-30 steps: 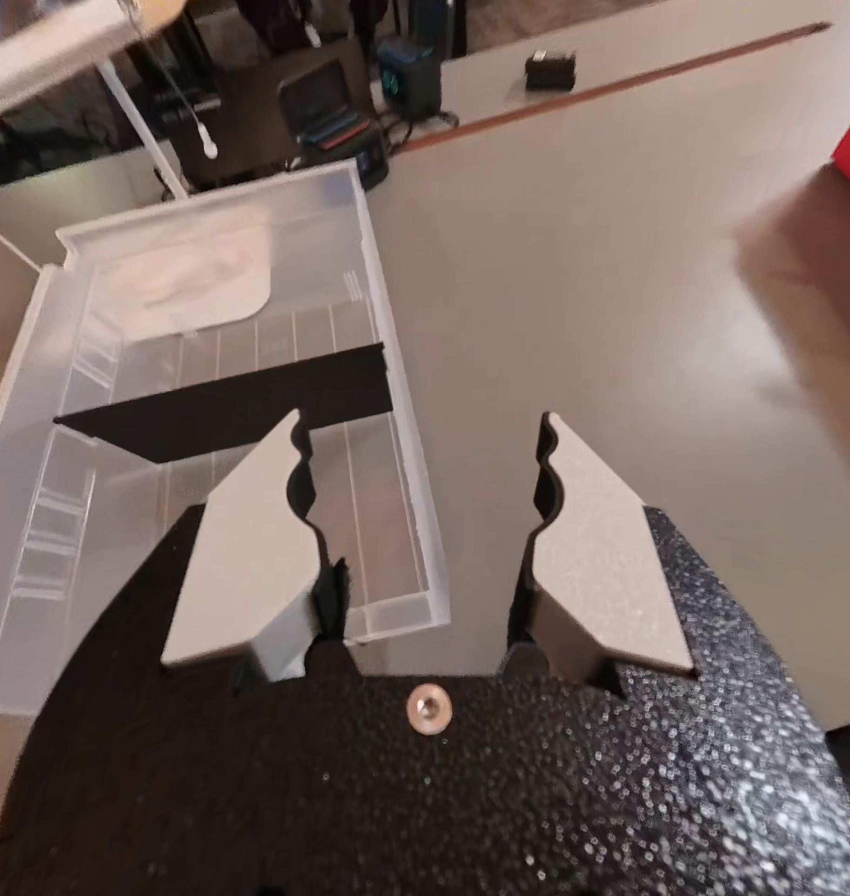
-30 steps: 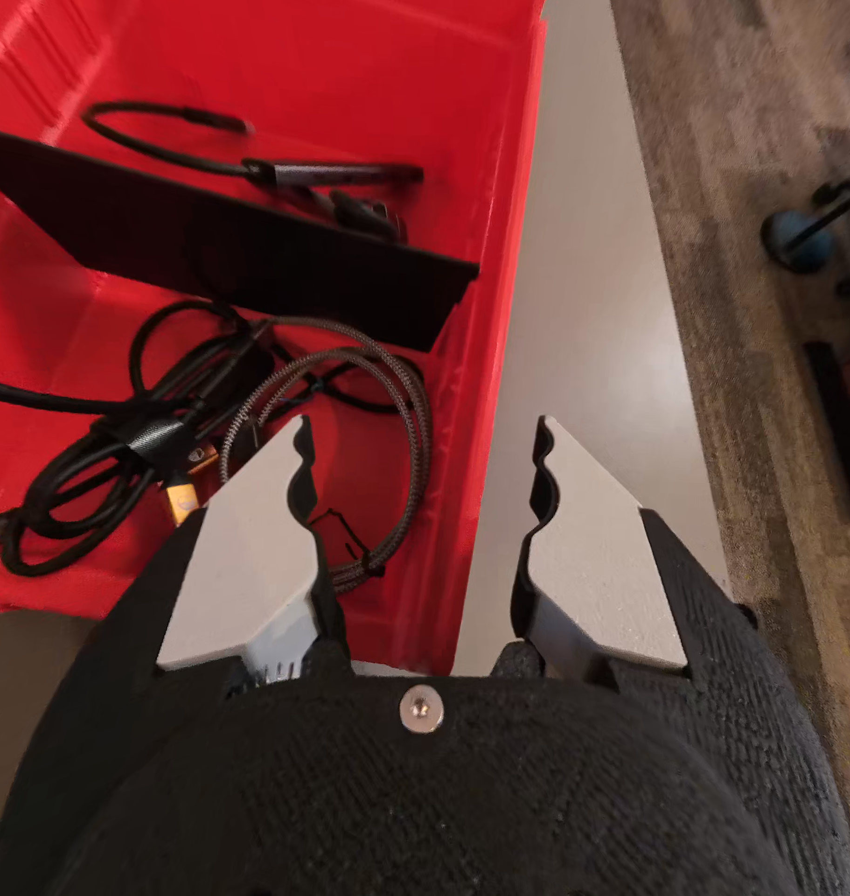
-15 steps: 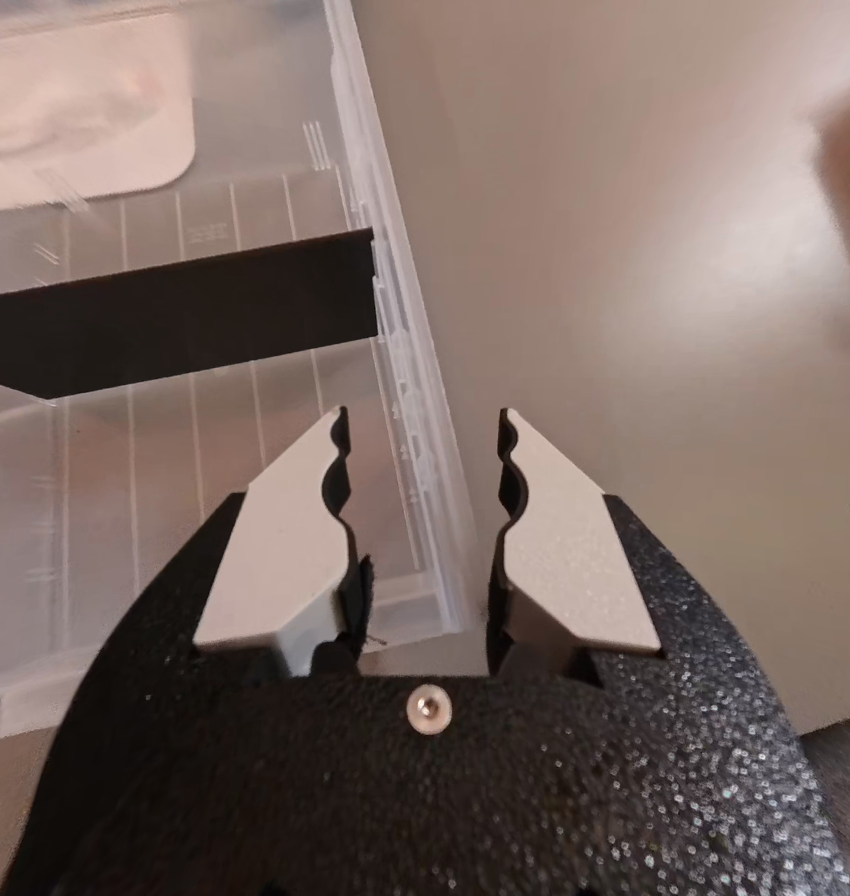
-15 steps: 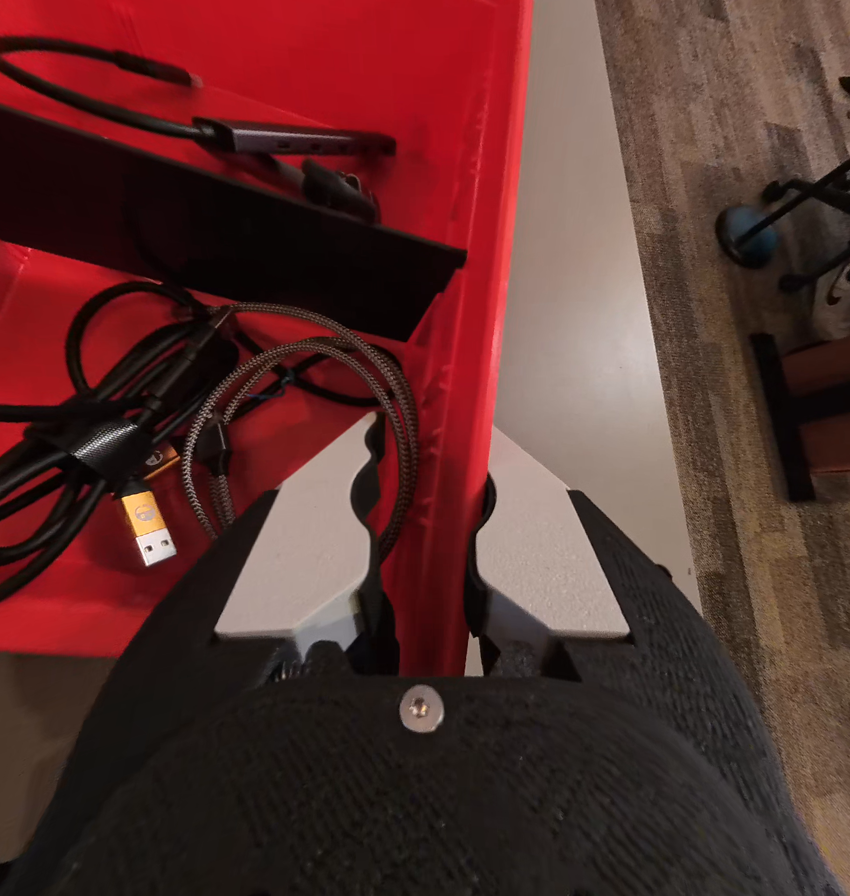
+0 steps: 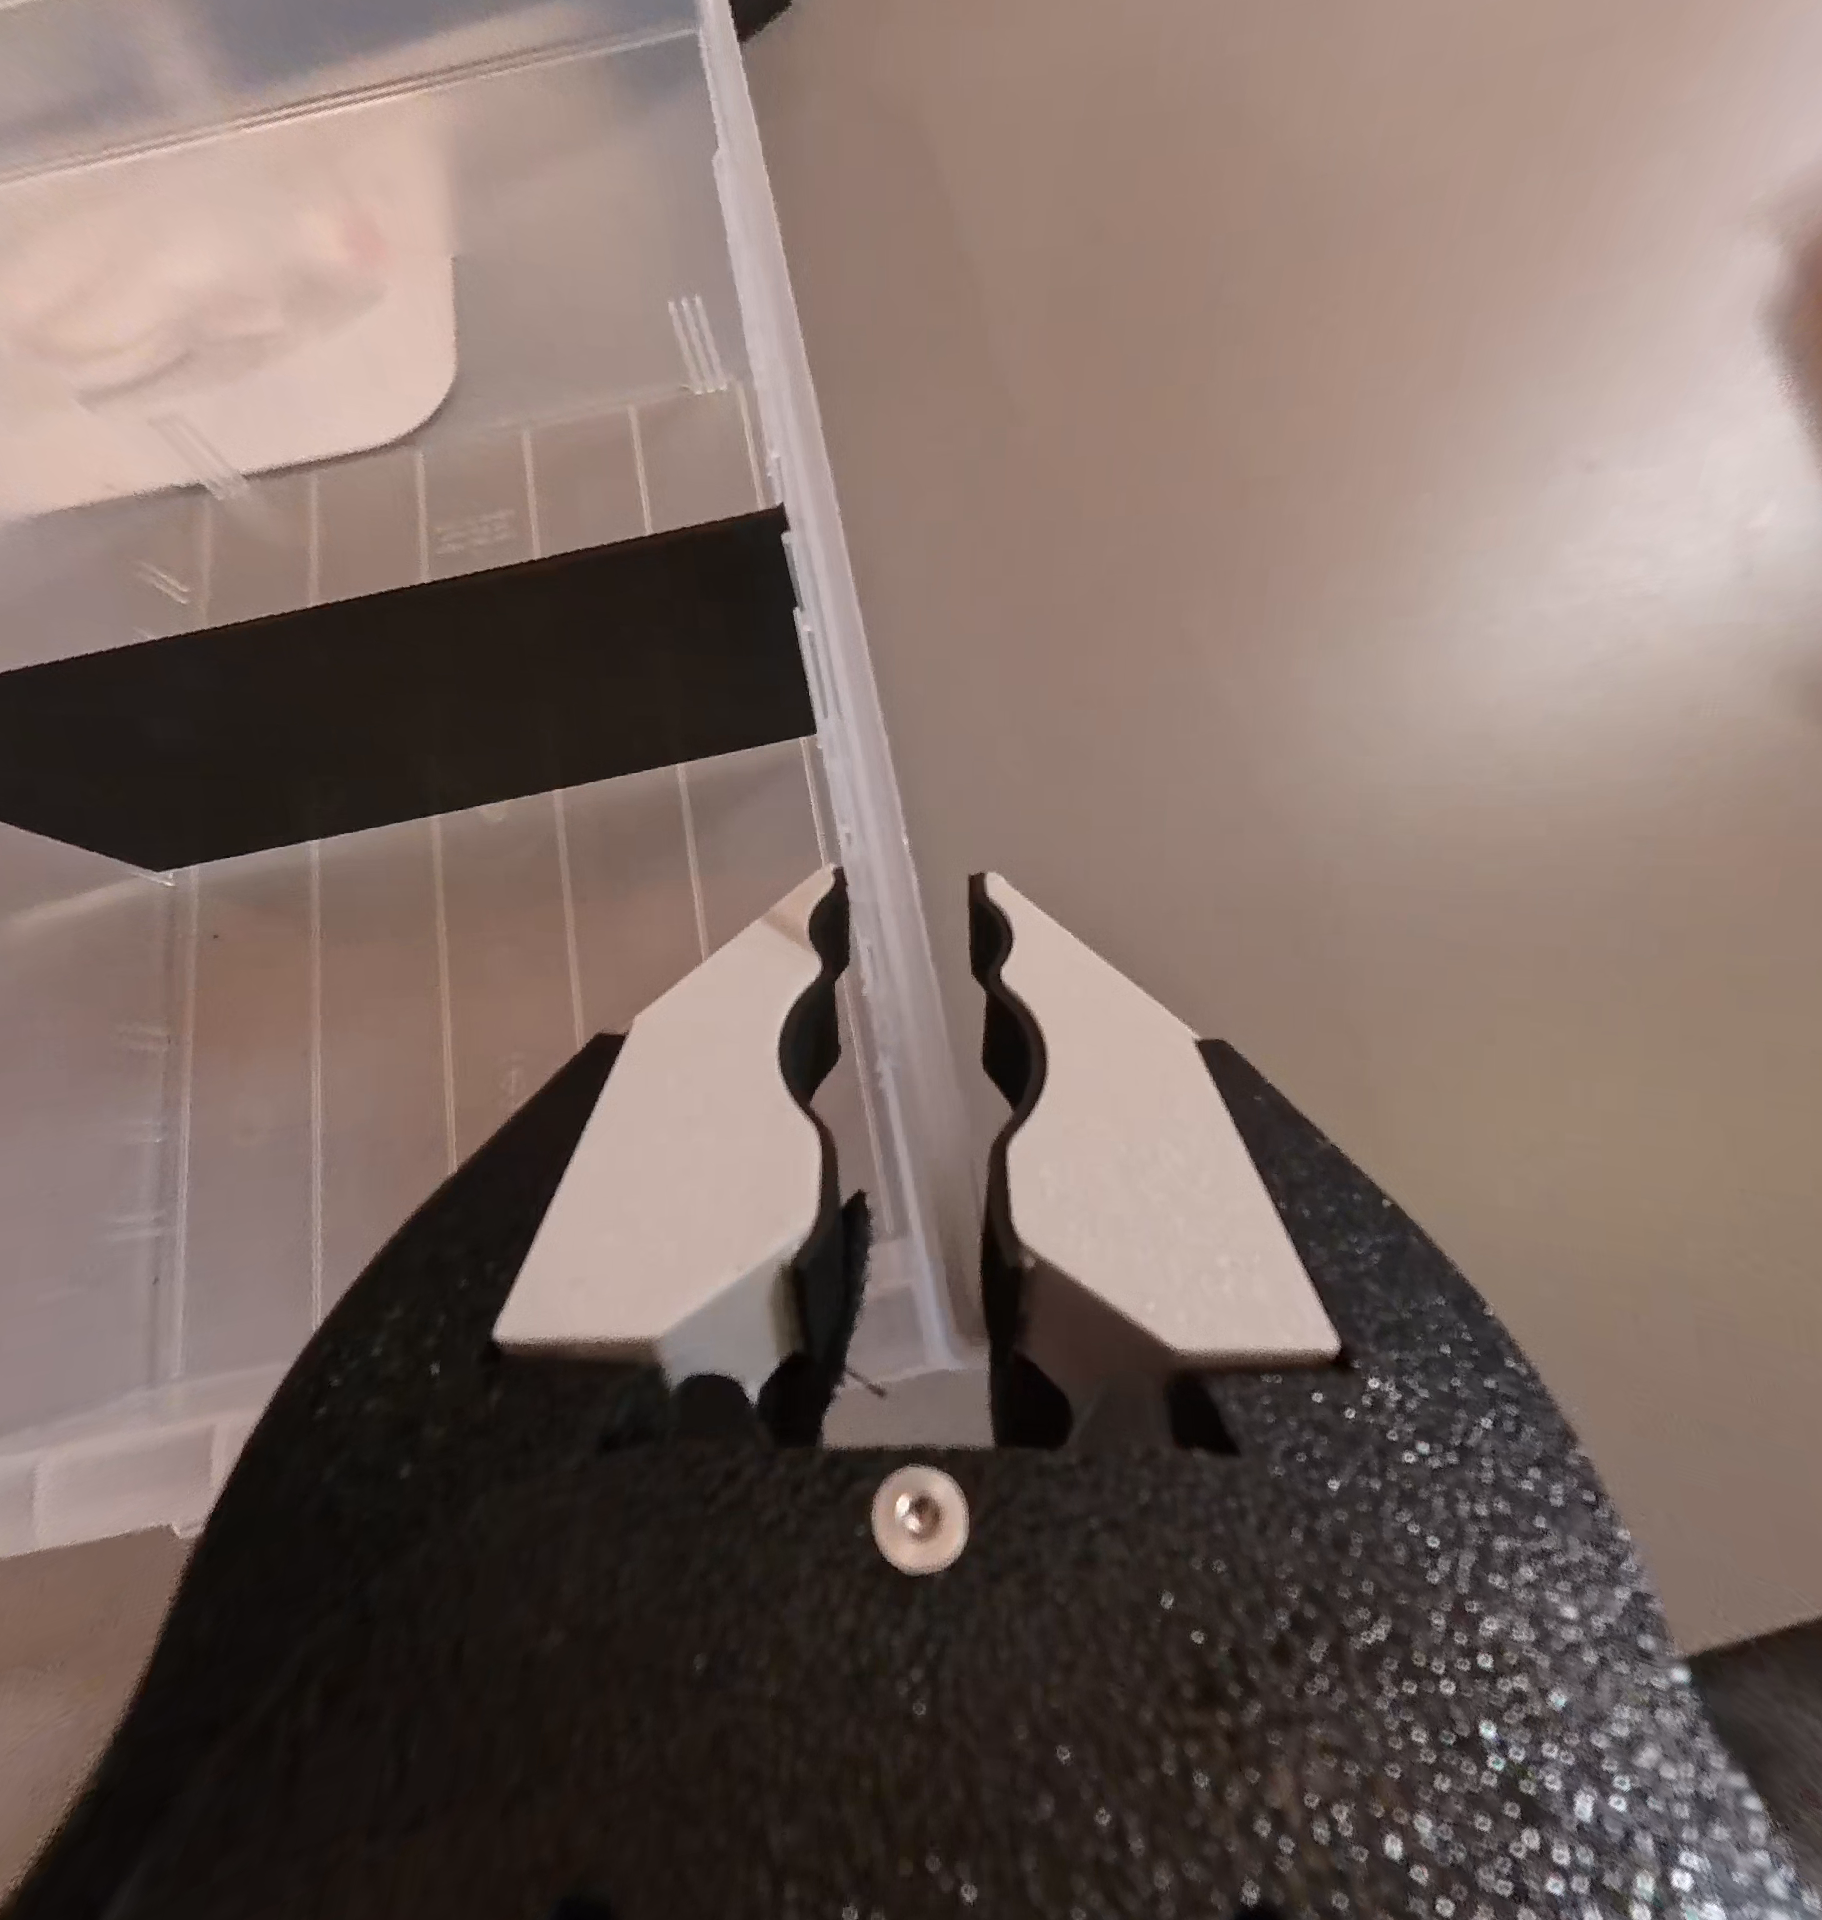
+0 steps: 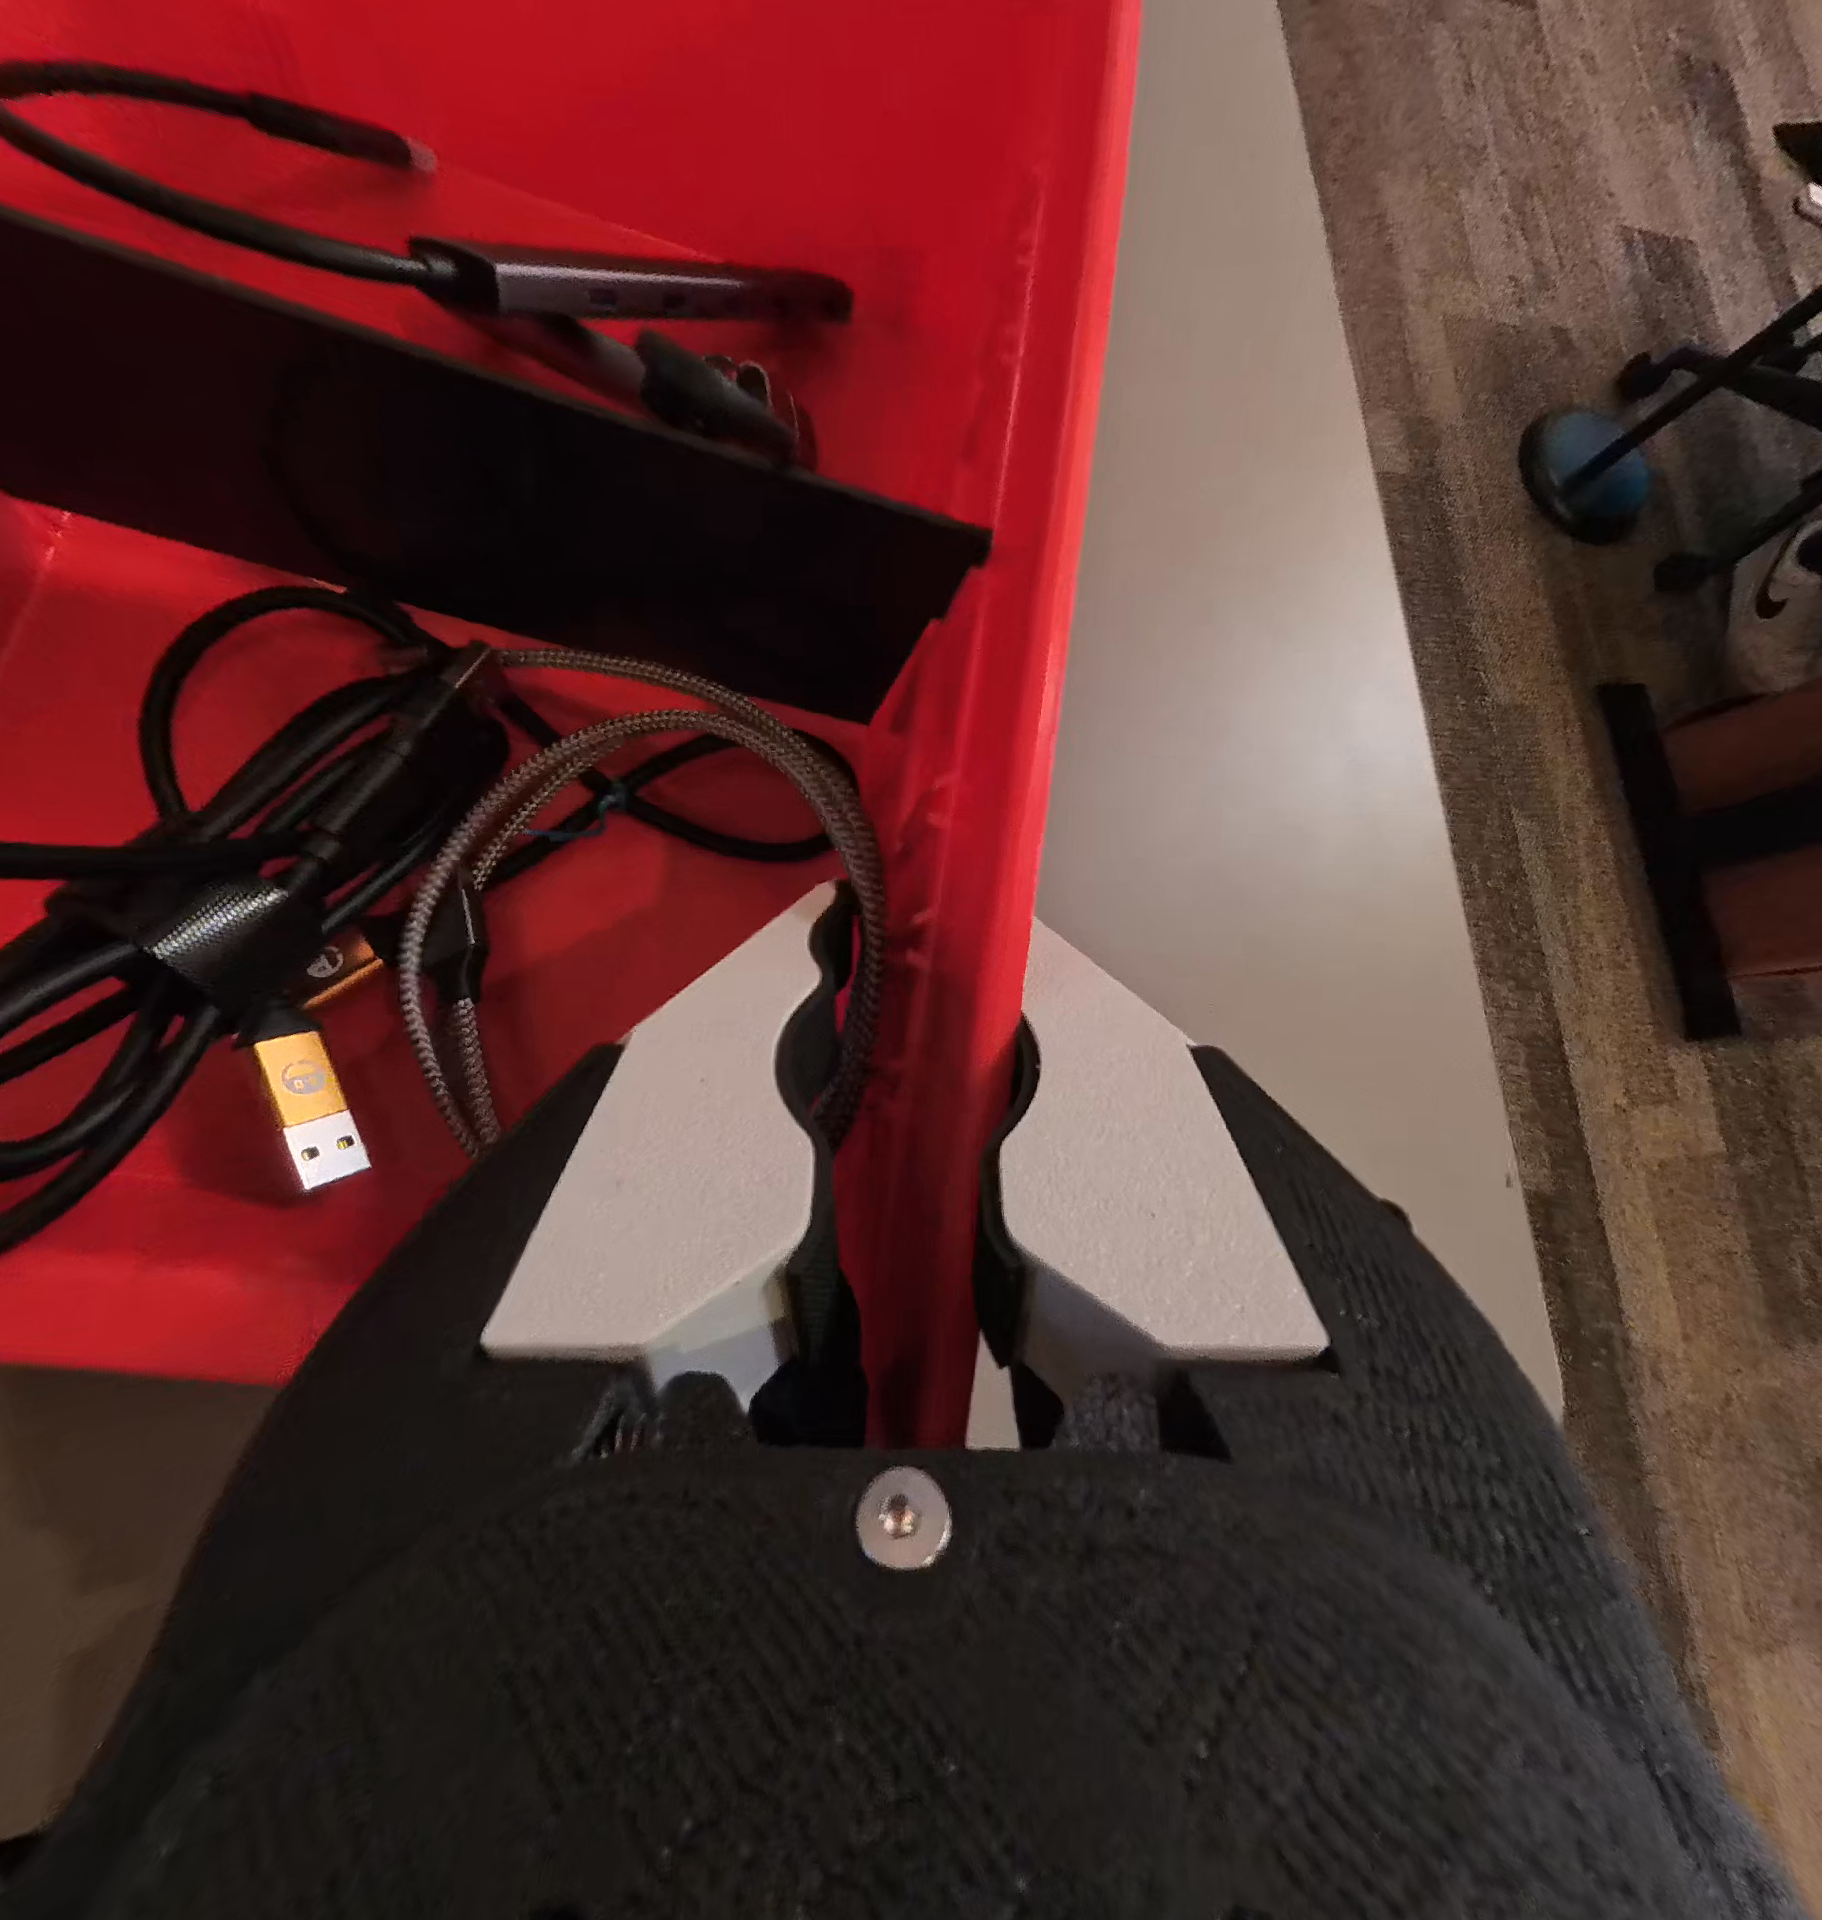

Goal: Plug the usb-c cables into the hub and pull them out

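Observation:
In the right wrist view, a red bin [image 6: 1000, 520] holds a grey hub [image 6: 626, 296] with its black lead behind a black divider [image 6: 471, 499]. In front of the divider lie a braided grey cable [image 6: 678, 727] and a strapped black cable bundle [image 6: 211, 935] with a gold plug [image 6: 304, 1101]. My right gripper [image 6: 933, 909] is shut on the red bin's right wall, and the braided cable runs against its inner finger. In the left wrist view, my left gripper [image 5: 907, 883] is shut on the right wall of a clear plastic bin [image 5: 782, 416] with a black divider [image 5: 419, 665].
Both bins stand on a beige table [image 5: 1302, 520]. The table's right edge [image 6: 1406, 727] runs close beside the red bin, with wood-look floor beyond. A black stand with a blue base [image 6: 1582, 478] and a dark wooden frame [image 6: 1717, 831] are on the floor. One gripper's finger ends stand about 60 cm off the other's.
Both grippers moved forward and down over their bin walls and closed on them: the left on the clear bin's right wall, the right on the red bin's right wall.

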Demonstrator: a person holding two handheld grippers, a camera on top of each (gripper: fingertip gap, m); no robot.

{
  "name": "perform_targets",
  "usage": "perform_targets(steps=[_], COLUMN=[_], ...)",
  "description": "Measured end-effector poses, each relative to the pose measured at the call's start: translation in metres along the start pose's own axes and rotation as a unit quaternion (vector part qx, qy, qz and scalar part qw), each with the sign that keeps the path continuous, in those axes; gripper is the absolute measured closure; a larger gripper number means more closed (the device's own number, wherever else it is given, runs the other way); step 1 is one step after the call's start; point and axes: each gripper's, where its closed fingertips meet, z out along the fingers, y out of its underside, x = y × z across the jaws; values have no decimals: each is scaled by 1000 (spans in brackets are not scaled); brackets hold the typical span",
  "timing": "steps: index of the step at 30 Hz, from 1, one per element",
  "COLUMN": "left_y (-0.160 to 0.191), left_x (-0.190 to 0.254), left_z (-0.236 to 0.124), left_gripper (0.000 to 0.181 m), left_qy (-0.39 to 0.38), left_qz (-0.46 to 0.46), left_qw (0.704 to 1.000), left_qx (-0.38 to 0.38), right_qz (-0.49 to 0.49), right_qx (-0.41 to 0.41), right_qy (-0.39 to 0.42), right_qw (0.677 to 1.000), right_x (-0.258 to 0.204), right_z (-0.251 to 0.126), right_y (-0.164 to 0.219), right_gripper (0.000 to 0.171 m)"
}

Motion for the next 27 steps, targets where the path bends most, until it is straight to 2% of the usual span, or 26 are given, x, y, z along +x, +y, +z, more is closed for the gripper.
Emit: perform_targets(steps=[2, 5, 7, 9, 11, 12, 13, 15, 17, 19, 21, 25, 27], left_y=[-3, -16, -34, -58, -84, -94, -103, -117, -127, -136, -141, -143, -140], left_x=[0, -15, -23, -19, -2, 12, 28, 55, 79, 98, 108, 107, 103], left_z=[-7, -31, -52, -71, -84, -87, -87, -82, -74, -65, -53, -39, -33], left_gripper=[156, 127, 106, 87, 74, 77, 81, 72, 54, 37, 22, 22, 22], left_qy=[2, -37, -55, -52, -39, -25, -8, 10, 18, 16, 1, -53, -72], left_qz=[-1, -1, -5, -1, 21, 42, 65, 101, 131, 156, 170, 193, 199], left_qw=[1000, 998, 994, 988, 981, 978, 975, 971, 968, 965, 965, 962, 962], left_qx=[9, 48, 92, 143, 190, 203, 211, 214, 211, 210, 202, 185, 173], right_qz=[4, 14, 1, -22, -51, -67, -83, -112, -133, -145, -149, -148, -157], right_qx=[11, 57, 125, 225, 339, 388, 426, 476, 492, 494, 504, 516, 503], right_qy=[-5, 29, 45, 9, -74, -124, -173, -261, -328, -368, -382, -385, -385], right_qw=[1000, 998, 991, 974, 936, 911, 884, 832, 795, 774, 760, 750, 758], right_x=[-1, 12, 12, -14, -66, -98, -130, -191, -242, -280, -306, -336, -348], right_z=[-9, -42, -75, -113, -156, -179, -201, -238, -264, -280, -294, -307, -304], right_y=[-1, -16, -42, -81, -120, -135, -145, -157, -161, -163, -166, -169, -167], right_gripper=[145, 123, 109, 91, 78, 73, 69, 64, 52, 35, 25, 20, 20])
